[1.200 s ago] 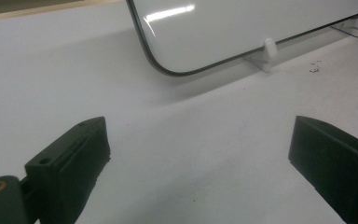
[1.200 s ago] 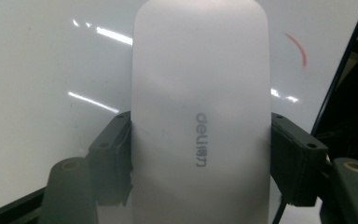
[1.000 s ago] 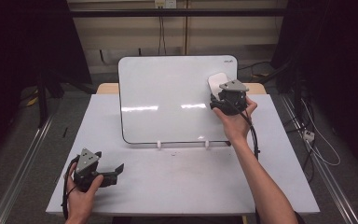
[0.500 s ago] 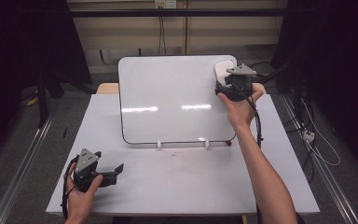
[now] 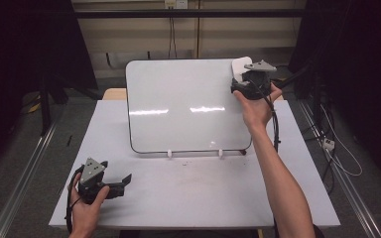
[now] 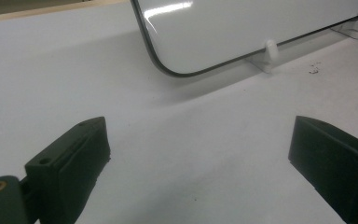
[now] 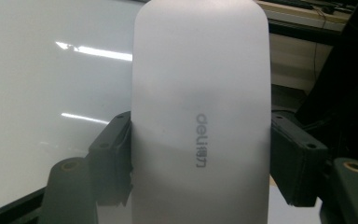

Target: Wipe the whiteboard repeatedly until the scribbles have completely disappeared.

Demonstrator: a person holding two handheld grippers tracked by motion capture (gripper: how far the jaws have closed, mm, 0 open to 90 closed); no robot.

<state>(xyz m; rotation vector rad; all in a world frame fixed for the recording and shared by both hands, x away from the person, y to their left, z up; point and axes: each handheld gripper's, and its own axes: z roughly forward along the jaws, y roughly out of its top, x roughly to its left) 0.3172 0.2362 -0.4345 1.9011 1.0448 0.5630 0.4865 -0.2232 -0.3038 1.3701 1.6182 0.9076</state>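
Eraser [image 7: 199, 116]: smooth matte white, rounded oblong, grey "deli" print; at the whiteboard's 1 o'clock corner.
Right gripper [image 5: 250, 83]: black jaws clamped on the eraser's two long sides.
Whiteboard [image 5: 183, 106]: glossy white, rounded corners, thin dark rim, propped on white clips.
Left gripper [image 5: 110, 183]: jaws wide apart, holding nothing, at the 7 o'clock part of the table [image 5: 188, 193].
Table: flat matte pale grey.

the white eraser [image 7: 200, 116] bears grey lettering "deli" followed by small characters too blurred to read.

Dim dark surroundings, glare streaks on whiteboard [image 5: 188, 106], soft focus
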